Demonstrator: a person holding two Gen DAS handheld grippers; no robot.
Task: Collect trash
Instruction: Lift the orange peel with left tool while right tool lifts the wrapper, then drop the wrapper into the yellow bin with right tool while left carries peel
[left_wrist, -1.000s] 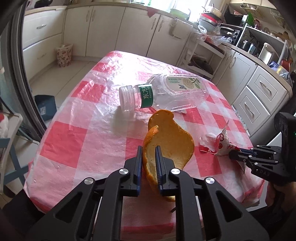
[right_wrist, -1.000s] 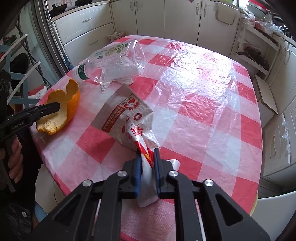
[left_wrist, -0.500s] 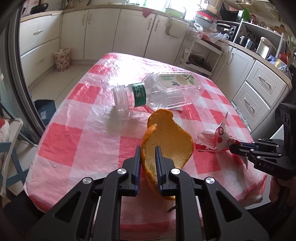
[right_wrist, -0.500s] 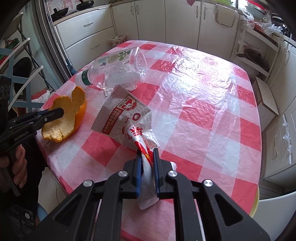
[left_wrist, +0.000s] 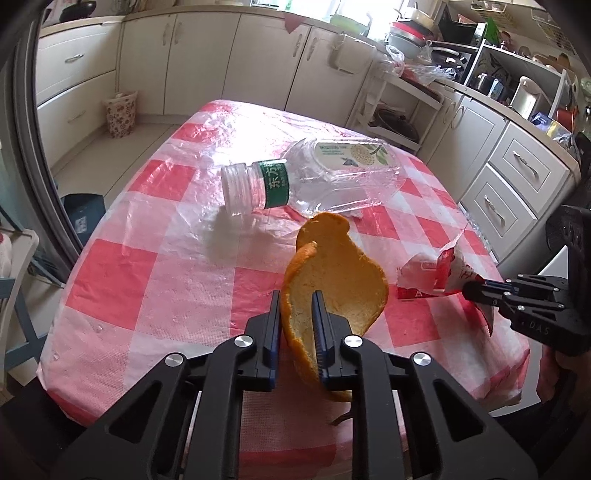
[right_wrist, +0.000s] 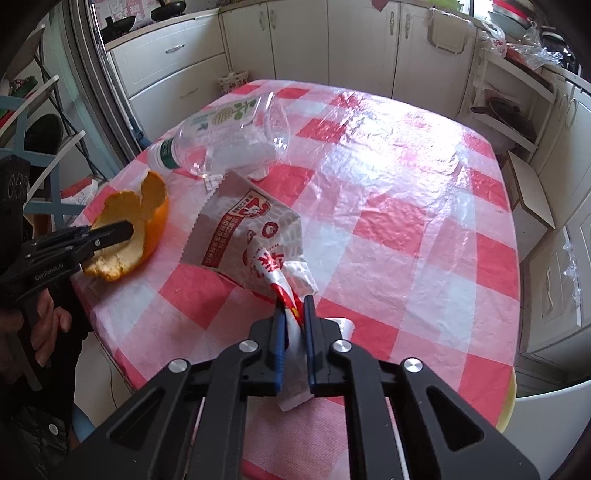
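An orange peel (left_wrist: 343, 273) is held just above the checked table (left_wrist: 147, 277), with my left gripper (left_wrist: 295, 295) shut on its edge. To its right, the red and white snack wrapper (left_wrist: 443, 273) hangs from my right gripper (left_wrist: 476, 290). In the right wrist view the right gripper (right_wrist: 293, 302) is closing its jaws on the twisted end of the wrapper (right_wrist: 255, 232), and its pads press on it. The left gripper (right_wrist: 125, 230) holds the peel (right_wrist: 147, 206) at the table's left edge. A clear empty plastic bottle (left_wrist: 317, 181) lies on its side behind them.
A small floral bin (left_wrist: 120, 112) stands on the floor by the far cabinets. A blue box (left_wrist: 83, 214) sits on the floor left of the table. A white container with a yellowish rim (right_wrist: 535, 402) stands below the table's right corner. Cabinets and shelves ring the room.
The right gripper's fingers have drawn slightly tighter on the wrapper. Both grippers stay almost where they were with their loads.
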